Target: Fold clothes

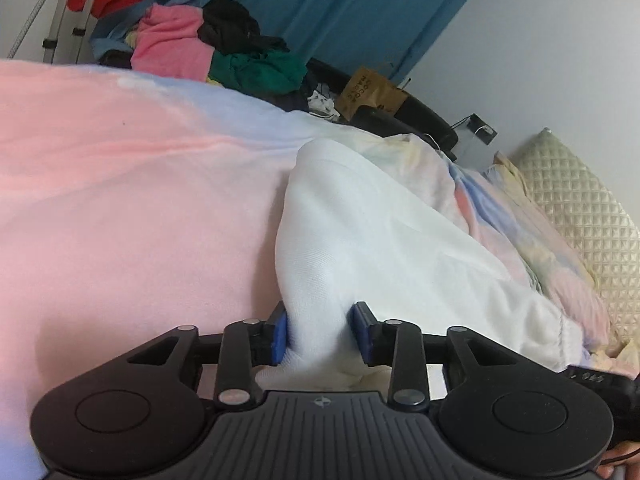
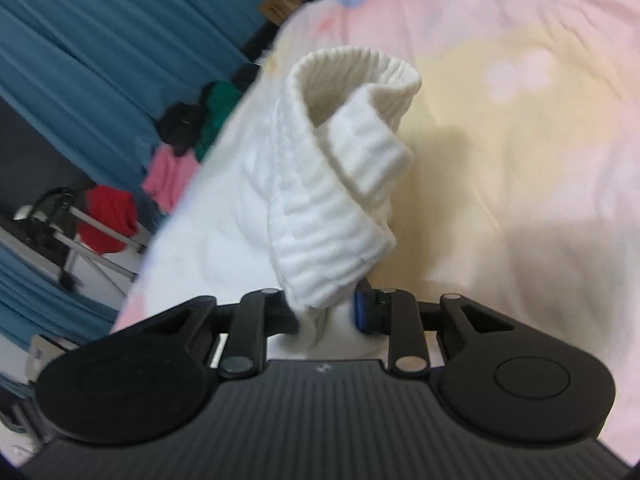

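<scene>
A white garment (image 1: 360, 236) lies stretched over the pastel pink, blue and yellow bedspread (image 1: 120, 184). My left gripper (image 1: 320, 328) is shut on a bunched part of its smooth white cloth, which runs away from the blue pads (image 1: 280, 330) to the right. In the right wrist view my right gripper (image 2: 326, 310) is shut on the same white garment (image 2: 320, 184) at its ribbed elastic band, which curls up in a loop above the fingers. The right gripper's left pad is hidden by the cloth.
A pile of pink, black and green clothes (image 1: 216, 52) lies at the bed's far edge before a teal curtain (image 1: 340, 4). A brown paper bag (image 1: 370, 94) stands beside it. A quilted cream pillow (image 1: 576, 208) is at the right. A red garment hangs on a rack (image 2: 106, 220).
</scene>
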A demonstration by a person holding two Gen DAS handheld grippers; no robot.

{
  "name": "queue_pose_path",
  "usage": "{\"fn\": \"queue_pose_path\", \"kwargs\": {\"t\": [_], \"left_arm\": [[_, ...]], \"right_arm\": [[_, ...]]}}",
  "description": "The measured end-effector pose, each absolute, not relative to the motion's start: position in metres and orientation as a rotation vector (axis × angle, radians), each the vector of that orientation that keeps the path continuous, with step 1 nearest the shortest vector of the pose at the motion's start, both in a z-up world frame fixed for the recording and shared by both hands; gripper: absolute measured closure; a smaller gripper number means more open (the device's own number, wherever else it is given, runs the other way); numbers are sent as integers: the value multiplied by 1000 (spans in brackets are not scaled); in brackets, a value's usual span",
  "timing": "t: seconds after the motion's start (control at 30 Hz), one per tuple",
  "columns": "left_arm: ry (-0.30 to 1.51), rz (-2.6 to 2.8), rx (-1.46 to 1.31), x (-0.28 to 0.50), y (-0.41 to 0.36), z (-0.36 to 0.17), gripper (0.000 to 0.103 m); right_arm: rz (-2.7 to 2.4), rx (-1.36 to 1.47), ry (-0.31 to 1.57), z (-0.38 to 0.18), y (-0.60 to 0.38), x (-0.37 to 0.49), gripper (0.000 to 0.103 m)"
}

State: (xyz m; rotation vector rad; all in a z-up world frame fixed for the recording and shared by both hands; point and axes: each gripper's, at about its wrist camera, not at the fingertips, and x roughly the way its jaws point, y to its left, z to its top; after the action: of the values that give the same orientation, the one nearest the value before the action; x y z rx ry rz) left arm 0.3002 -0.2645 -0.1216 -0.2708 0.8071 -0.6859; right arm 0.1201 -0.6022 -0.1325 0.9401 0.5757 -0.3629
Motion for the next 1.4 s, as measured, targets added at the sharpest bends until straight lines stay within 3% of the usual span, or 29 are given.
{"fn": "queue_pose_path", "kwargs": {"t": [0.07,0.13,0.53,0.63,0.73,0.8,0.9,1.07,1.4], "left_arm": [[804,-656,-231,292,-263,-108,59],[791,-625,-178,277,-257,-84,45],[636,-690,-52,153,-218,69,34],[591,-700,-37,116,-207,101,24],[533,-710,4,77,-195,127,20],[501,-709,18,54,-187,139,11],[446,-711,30,22,-172,153,0],[374,-669,62,-23,-149,163,0],[334,-616,21,-64,-116,144,0]], "right_arm": [[-403,879,596,-132,-597,117,62],[-432,846,632,-122,-595,113,62],[-342,571,565,17,-549,46,61],[-295,513,536,49,-527,30,54],[-264,436,494,75,-502,12,51],[-243,392,461,90,-486,-3,32],[-246,325,383,106,-464,-28,14],[-259,256,318,120,-435,-60,12],[-295,150,282,96,-387,-83,12]]}}
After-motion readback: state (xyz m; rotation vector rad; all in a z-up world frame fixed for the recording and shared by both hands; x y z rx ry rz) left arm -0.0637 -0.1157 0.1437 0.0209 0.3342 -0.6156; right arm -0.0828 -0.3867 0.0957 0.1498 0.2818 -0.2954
